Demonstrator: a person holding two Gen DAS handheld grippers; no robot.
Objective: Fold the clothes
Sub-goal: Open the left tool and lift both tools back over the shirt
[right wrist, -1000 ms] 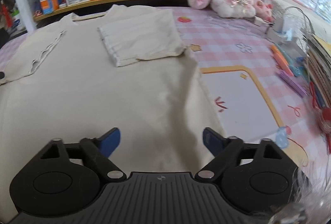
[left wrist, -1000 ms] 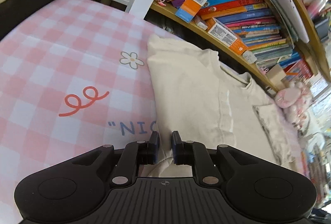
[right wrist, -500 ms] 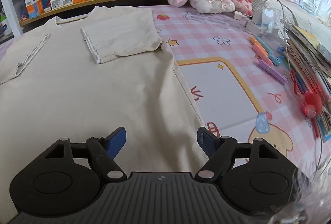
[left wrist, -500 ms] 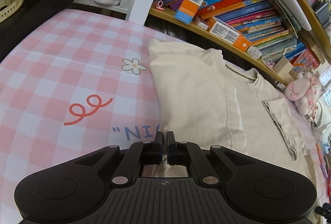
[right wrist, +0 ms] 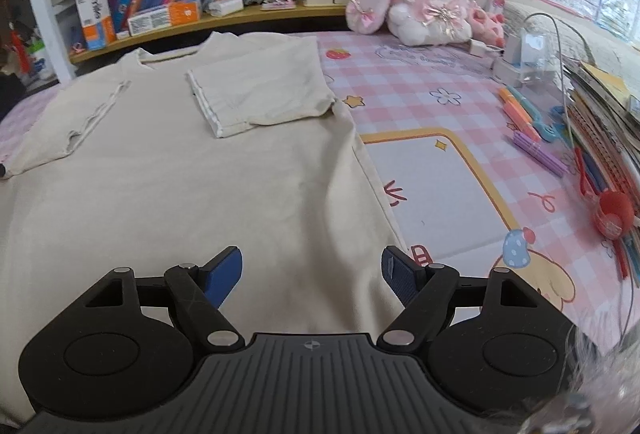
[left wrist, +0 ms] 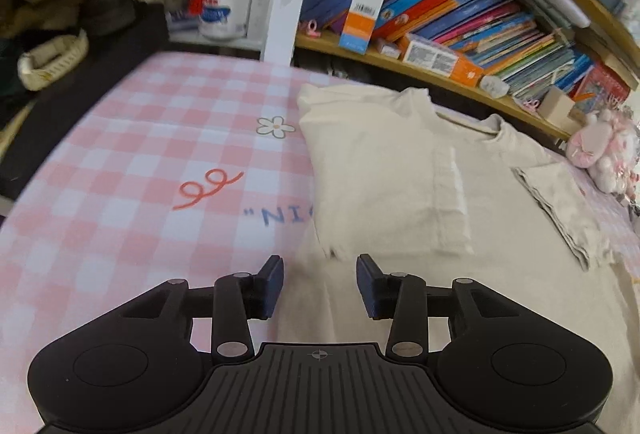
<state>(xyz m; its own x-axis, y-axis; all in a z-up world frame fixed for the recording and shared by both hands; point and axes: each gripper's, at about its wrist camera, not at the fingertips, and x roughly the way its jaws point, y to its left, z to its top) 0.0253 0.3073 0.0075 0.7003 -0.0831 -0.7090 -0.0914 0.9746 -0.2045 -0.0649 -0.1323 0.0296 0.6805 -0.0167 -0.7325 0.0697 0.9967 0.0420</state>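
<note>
Two sleeves folded: both lie turned in over the chest of the shirt.
Tablecloth (right wrist: 460, 105): pink check, covering the whole surface (cartoon prints on it).
Shirt (right wrist: 180, 185): cream, spread flat, collar at the far side, hem near; it fills the left half of the right wrist view.
Bookshelf (left wrist: 460, 29): along the far edge, behind the collar.
Plush rabbit (right wrist: 420, 5): far right, on the cloth.
Left gripper (left wrist: 320, 284): jaws opening, nothing between them, over the shirt's left edge.
Right gripper (right wrist: 312, 276): jaws wide apart, empty, above the shirt's near right part.
</note>
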